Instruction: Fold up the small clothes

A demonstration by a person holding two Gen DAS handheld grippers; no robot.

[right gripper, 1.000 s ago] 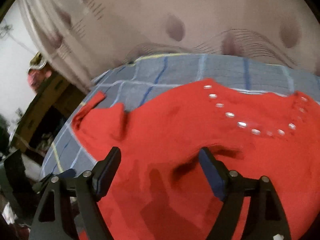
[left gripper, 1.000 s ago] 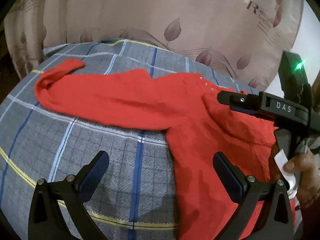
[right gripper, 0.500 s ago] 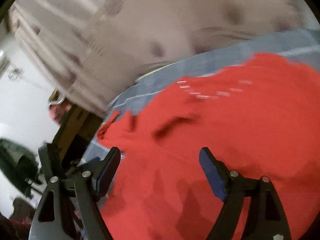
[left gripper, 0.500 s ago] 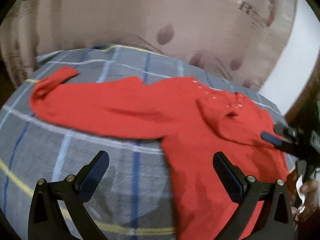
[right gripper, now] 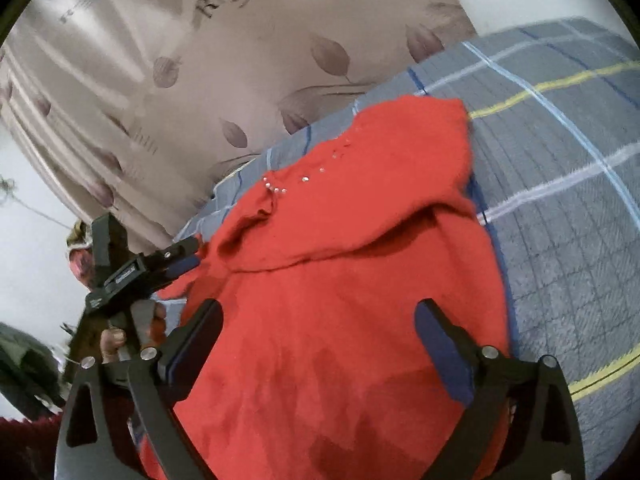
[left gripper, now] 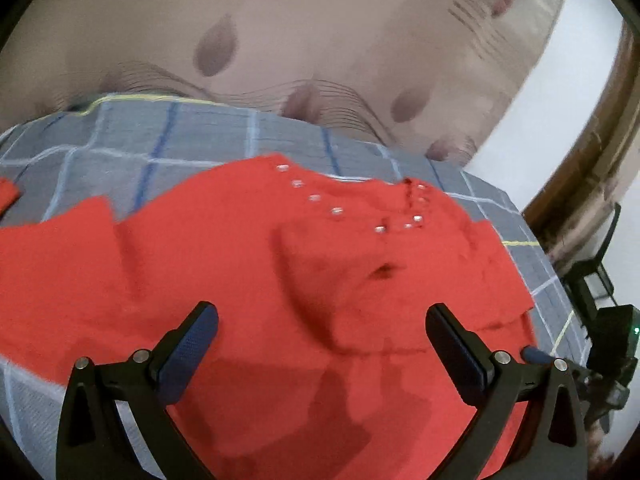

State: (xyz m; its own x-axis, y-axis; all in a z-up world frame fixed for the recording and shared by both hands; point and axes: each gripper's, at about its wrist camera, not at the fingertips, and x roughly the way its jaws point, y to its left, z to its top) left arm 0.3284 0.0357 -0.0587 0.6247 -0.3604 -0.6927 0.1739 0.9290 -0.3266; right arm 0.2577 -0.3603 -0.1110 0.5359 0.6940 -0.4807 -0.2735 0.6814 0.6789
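A small red sweater (left gripper: 256,280) with shiny studs near the neck lies on a grey checked blanket (left gripper: 168,140); one sleeve lies folded across its body. It also shows in the right wrist view (right gripper: 360,280). My left gripper (left gripper: 320,340) is open and empty, low over the sweater's body. My right gripper (right gripper: 320,340) is open and empty over the sweater's lower part. The left gripper also shows in the right wrist view (right gripper: 160,264) at the sweater's left edge. The right gripper's tip shows in the left wrist view (left gripper: 536,354) at the sweater's right edge.
A beige curtain (left gripper: 320,40) with leaf prints hangs behind the bed. A wooden frame (left gripper: 592,152) stands at the right. The blanket (right gripper: 560,200) extends to the right of the sweater.
My left gripper has moved right, from the long left sleeve to over the sweater's body. My right gripper has pulled back and swung to the sweater's right side.
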